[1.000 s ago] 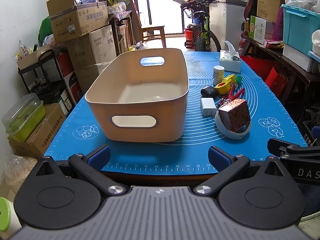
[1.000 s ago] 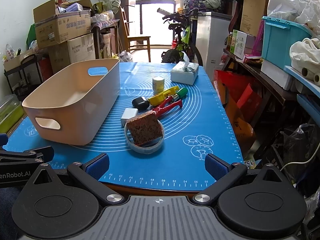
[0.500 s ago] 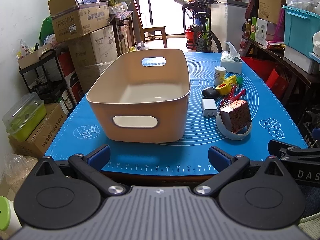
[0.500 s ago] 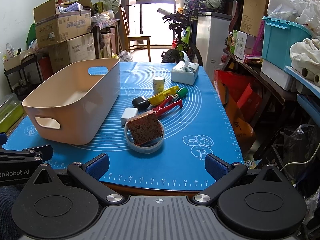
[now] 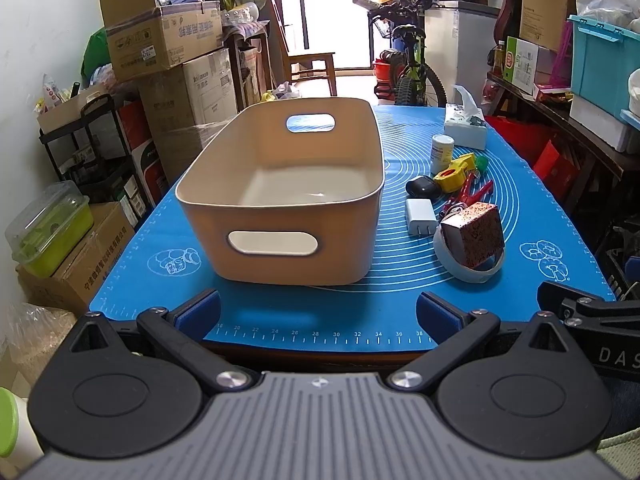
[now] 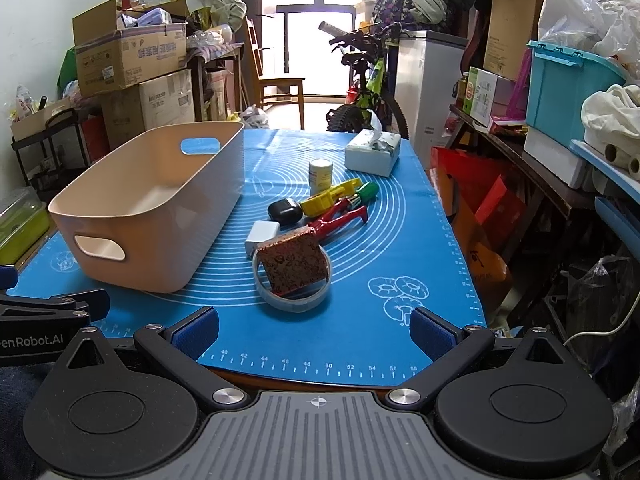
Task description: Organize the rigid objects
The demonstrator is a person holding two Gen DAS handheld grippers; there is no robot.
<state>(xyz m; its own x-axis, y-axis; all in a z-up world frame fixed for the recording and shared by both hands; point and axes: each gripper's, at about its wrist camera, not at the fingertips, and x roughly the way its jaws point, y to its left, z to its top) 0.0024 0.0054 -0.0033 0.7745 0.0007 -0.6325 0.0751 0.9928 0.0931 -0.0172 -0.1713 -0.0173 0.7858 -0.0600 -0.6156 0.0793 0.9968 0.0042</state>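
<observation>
Hovering, both unladen: left gripper (image 5: 318, 306) and right gripper (image 6: 314, 326) fingers apart. Advise taking the red patterned cardboard cube (image 6: 291, 265) ahead of the right fingertips, then the empty beige plastic bin (image 6: 160, 216).

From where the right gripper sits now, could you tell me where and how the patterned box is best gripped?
Grip the patterned box across its two flat side faces, coming from above. It leans tilted inside the tape ring, so a low approach would probably hit the ring. The right gripper is open and nearest.

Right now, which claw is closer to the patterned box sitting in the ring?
Right. The right claw sits almost straight in front of the box. The left claw faces the bin, with the box off to its right.
</observation>
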